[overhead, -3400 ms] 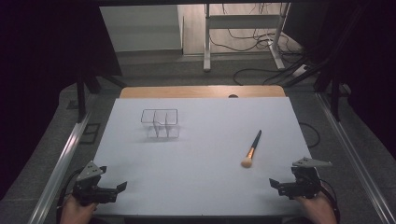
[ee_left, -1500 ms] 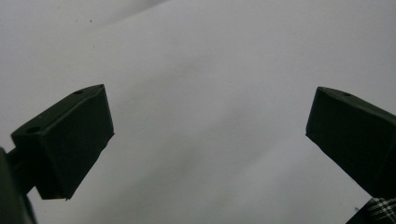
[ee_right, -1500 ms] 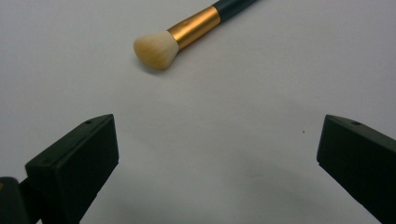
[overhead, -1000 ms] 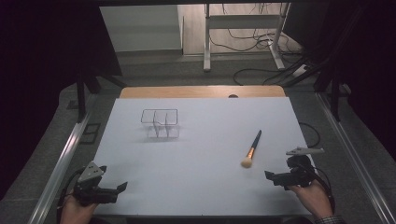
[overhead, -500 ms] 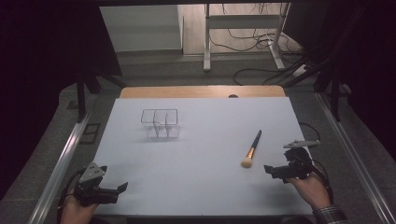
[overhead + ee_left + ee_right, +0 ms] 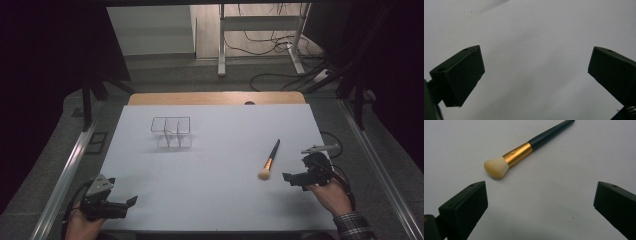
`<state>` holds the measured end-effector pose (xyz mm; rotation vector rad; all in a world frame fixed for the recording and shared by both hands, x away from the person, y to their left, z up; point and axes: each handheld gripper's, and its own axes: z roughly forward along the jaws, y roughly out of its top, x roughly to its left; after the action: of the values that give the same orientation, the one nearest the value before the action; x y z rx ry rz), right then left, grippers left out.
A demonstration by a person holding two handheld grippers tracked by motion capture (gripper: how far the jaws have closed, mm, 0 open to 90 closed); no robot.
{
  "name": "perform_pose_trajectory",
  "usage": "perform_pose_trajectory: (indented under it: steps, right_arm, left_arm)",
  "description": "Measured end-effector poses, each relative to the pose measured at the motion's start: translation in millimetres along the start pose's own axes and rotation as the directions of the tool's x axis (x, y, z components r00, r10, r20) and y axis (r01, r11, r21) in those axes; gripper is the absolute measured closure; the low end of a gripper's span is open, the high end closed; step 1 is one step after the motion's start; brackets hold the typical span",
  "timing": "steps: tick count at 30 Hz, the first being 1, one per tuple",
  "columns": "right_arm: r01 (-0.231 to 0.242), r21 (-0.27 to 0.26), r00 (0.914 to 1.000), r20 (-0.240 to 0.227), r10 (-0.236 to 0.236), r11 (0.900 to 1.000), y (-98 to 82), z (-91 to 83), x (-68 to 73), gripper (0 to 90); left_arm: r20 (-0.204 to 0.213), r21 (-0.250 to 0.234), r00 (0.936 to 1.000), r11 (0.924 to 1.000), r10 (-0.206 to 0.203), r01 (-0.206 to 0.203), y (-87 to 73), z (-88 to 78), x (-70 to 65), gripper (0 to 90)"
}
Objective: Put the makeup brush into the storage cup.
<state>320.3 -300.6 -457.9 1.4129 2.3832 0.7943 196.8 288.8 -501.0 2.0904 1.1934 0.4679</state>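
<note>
Right tool sits at the near right of the white counter in the high view, jaws spread and empty. The makeup brush lies just to its left, bristles toward me and handle slanting away to the far right. My left tool rests well apart at the near left corner, so the right hand is plainly nearer.

From the left gripper view, that tool's jaws stand wide over bare counter, holding nothing.

From the right gripper view, the brush lies ahead and left of the wide-open jaws, untouched, bristle head nearest.
</note>
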Motion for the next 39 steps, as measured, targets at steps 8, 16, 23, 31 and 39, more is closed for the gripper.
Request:
perform_pose_trajectory:
  steps: [8,16,23,31,39]
  right_arm:
    - [0.018,0.031,0.9998,0.007,-0.019,0.999,6.7,6.5,-1.2,0.0]
    - [0.021,0.036,0.9998,0.005,-0.021,0.999,16.5,9.2,-2.0,0.0]
    - [0.021,0.046,0.9997,0.01,-0.021,0.999,21.3,14.8,-4.7,0.0]
    - [0.018,0.052,0.9996,0.021,-0.019,0.998,29.9,19.0,-7.4,0.0]
    - [0.011,0.065,0.9993,0.034,-0.013,0.998,40.7,21.2,-12.2,0.0]
  left_arm:
    - [-0.001,0.001,1.0,1.0,0.007,-0.007,0.1,0.3,-0.3,0.8]
    - [0.001,0.003,1.0,1.0,0.001,-0.001,0.2,0.3,-0.2,0.7]
    - [-0.002,0.016,1.0,0.9998,0.006,-0.006,0.7,0.6,-0.6,0.8]
    - [-0.003,0.015,1.0,0.9999,0.006,-0.006,0.6,0.6,-0.3,0.8]
    - [-0.002,0.017,1.0,0.9999,0.003,-0.003,0.6,0.6,-0.4,0.8]
